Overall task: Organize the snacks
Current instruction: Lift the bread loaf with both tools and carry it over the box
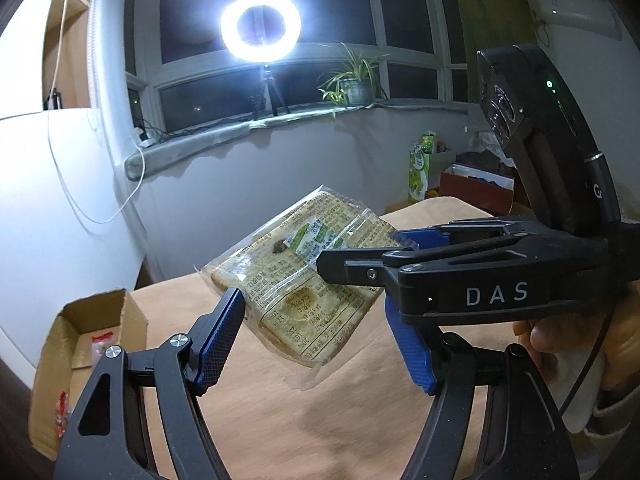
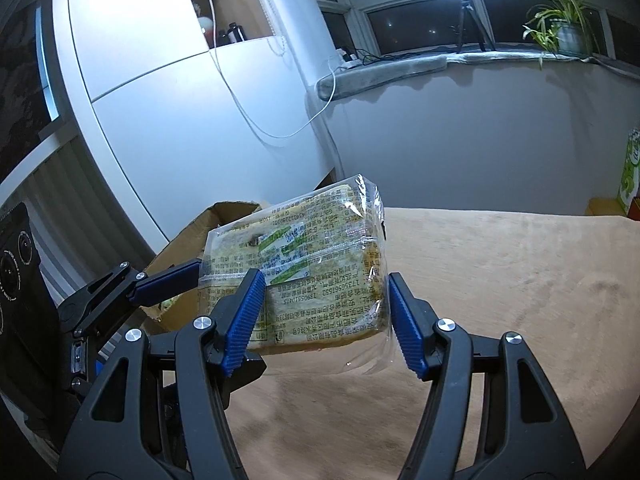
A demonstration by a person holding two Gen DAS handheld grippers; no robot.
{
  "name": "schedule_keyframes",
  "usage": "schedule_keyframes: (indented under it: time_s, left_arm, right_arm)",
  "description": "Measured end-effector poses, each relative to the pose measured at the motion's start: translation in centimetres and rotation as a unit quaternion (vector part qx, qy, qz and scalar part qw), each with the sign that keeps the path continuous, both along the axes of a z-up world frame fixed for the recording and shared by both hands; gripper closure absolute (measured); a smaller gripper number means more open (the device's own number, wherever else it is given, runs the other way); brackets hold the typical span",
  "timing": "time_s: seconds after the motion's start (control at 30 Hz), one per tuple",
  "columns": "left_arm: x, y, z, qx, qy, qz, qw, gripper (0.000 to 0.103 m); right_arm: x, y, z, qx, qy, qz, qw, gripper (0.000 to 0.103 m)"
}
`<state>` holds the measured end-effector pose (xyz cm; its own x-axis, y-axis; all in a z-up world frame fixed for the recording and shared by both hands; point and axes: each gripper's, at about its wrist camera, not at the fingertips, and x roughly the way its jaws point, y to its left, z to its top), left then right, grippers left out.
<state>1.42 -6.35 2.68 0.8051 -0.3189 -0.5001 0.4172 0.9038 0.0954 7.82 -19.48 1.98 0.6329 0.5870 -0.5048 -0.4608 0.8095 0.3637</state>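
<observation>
Both tongs, left gripper (image 1: 316, 344) and right gripper (image 2: 326, 316), pinched the biscuit packet (image 2: 296, 268) between them above the table (image 2: 500, 280), apparently mid-carry, needing a steady joint swing leftward into the cardboard box (image 1: 60, 344).

Below both tongs the tan surface (image 2: 500, 280) lies bare, open to pass across. Left of the left tongs (image 1: 316, 340) an open cardboard box (image 1: 80, 332) stands at the surface's edge, white cabinet doors (image 2: 180, 120) close behind it. Ahead the wall and windowsill (image 1: 240, 136) close the way. The snack packet (image 2: 296, 268) fills the gap between both tongs.
</observation>
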Motion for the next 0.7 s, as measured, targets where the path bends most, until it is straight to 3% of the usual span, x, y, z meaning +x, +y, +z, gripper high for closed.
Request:
schedule_keyframes:
  time_s: [0.4, 0.7]
  left_arm:
    - [-0.8, 4.8, -0.3, -0.019, -0.001, 0.042, 0.9989, 0.030]
    - [-1.6, 10.6, -0.5, -0.033, -0.007, 0.101, 0.9943, 0.030]
  right_arm:
    - [0.2, 5.9, 0.6, -0.023, -0.005, 0.043, 0.999, 0.038]
    - [0.7, 13.4, 1.1, -0.036, -0.014, 0.103, 0.994, 0.038]
